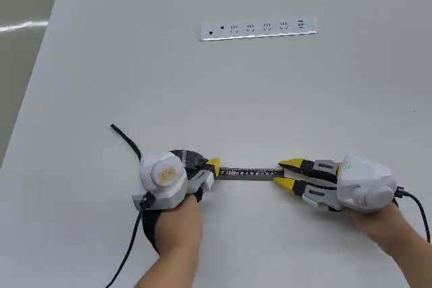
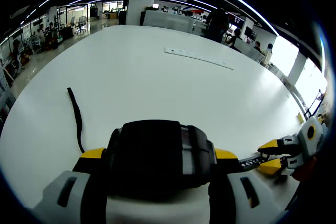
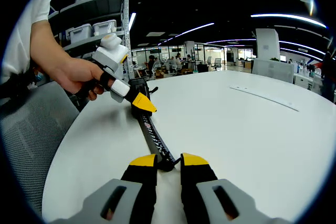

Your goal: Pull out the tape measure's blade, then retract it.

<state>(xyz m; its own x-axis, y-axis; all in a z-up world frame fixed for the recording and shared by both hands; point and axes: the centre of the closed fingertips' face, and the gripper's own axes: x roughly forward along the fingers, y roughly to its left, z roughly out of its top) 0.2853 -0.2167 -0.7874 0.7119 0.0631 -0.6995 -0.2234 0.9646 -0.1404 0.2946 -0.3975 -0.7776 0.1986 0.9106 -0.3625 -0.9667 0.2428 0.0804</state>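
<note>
Two grippers work over a white table (image 1: 202, 85); head view: left gripper (image 1: 204, 168) grips the tape measure (image 1: 187, 160); blade (image 1: 246, 173) lies drawn out to the right gripper (image 1: 286, 173); power strip (image 1: 258, 28) well apart. Left gripper view: tape measure clamped between both jaws. Right gripper view: jaws narrow, pinching the blade's end.

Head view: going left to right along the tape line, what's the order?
Black strap → left gripper clamped on the tape measure case → blade → right gripper pinching the blade's end.
</note>
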